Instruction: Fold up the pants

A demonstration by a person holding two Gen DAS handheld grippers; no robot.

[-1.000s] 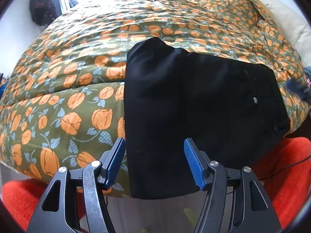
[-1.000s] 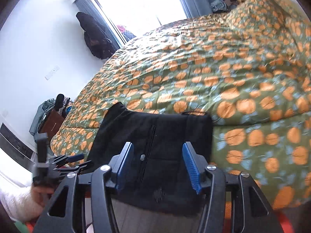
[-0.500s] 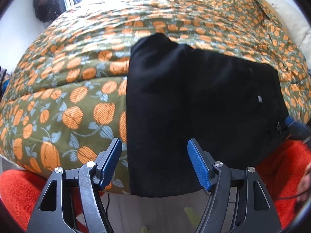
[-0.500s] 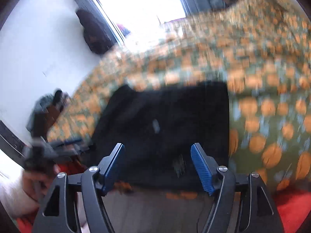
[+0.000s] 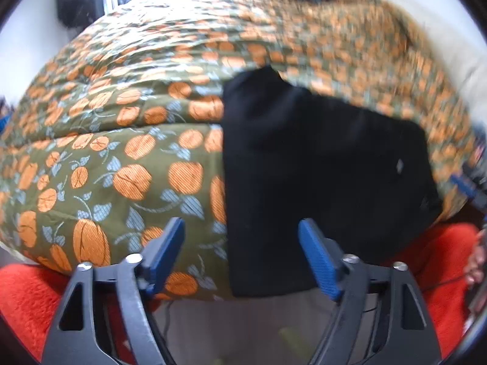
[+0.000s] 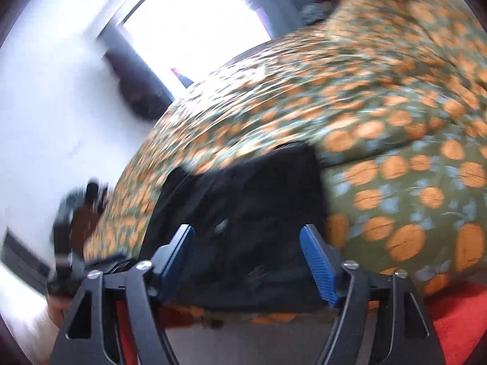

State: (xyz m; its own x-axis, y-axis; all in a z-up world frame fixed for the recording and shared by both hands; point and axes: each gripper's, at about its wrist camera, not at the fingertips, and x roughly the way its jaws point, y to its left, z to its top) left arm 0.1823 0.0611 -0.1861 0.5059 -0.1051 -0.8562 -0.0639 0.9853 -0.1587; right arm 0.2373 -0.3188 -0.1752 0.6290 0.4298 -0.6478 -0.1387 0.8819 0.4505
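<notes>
Your pants (image 5: 319, 167) lie as a compact folded black rectangle at the near edge of the bed (image 5: 121, 152), and with both your left hand-held gripper (image 5: 242, 255) and right hand-held gripper (image 6: 246, 261) opening, empty, folding looks essentially done.

The left gripper (image 5: 242, 254) tilts steeply down, its jaws opening with nothing pinched between the blue pads (image 5: 316, 261). The right gripper (image 6: 246, 261) slants down less steeply; its jaws are opening too, pads (image 6: 318, 266) free. At the right view's left edge, a hand (image 6: 56, 307) grips the left gripper, blurred.
</notes>
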